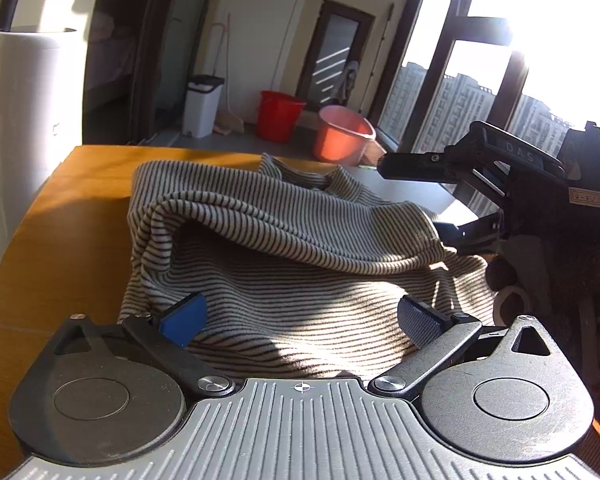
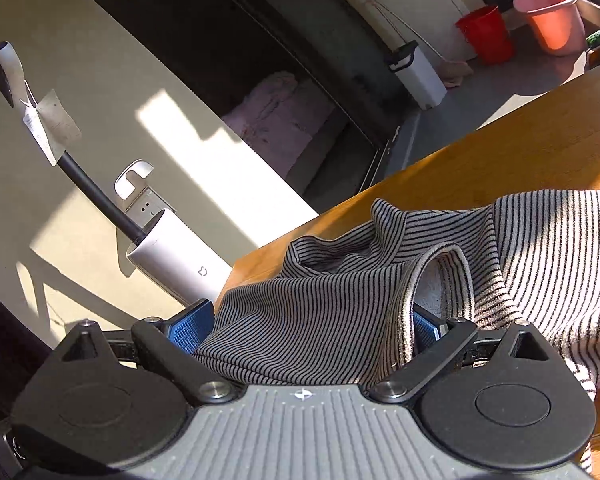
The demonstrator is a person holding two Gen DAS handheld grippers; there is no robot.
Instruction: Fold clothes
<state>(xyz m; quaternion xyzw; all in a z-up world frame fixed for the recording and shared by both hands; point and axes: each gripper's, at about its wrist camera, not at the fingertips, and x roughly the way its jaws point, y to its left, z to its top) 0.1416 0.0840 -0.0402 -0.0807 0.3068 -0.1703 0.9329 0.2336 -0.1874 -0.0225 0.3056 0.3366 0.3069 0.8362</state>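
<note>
1. The left hand-held gripper is hovering low over the near part of the striped garment, pointing towards the far edge of the wooden table; its blue-padded fingers are standing spread wide with nothing between them.
2. The striped garment is lying bunched in the middle of the table, one layer lifting up in a rounded fold above the lower layer.
3. The right hand-held gripper is reaching in from the right edge of the table, tilted, with its fingers apart and the cloth running in between them; whether it is actually pinching the fabric, I cannot tell.
4. A hand in a dark sleeve is gripping its handle.
</note>
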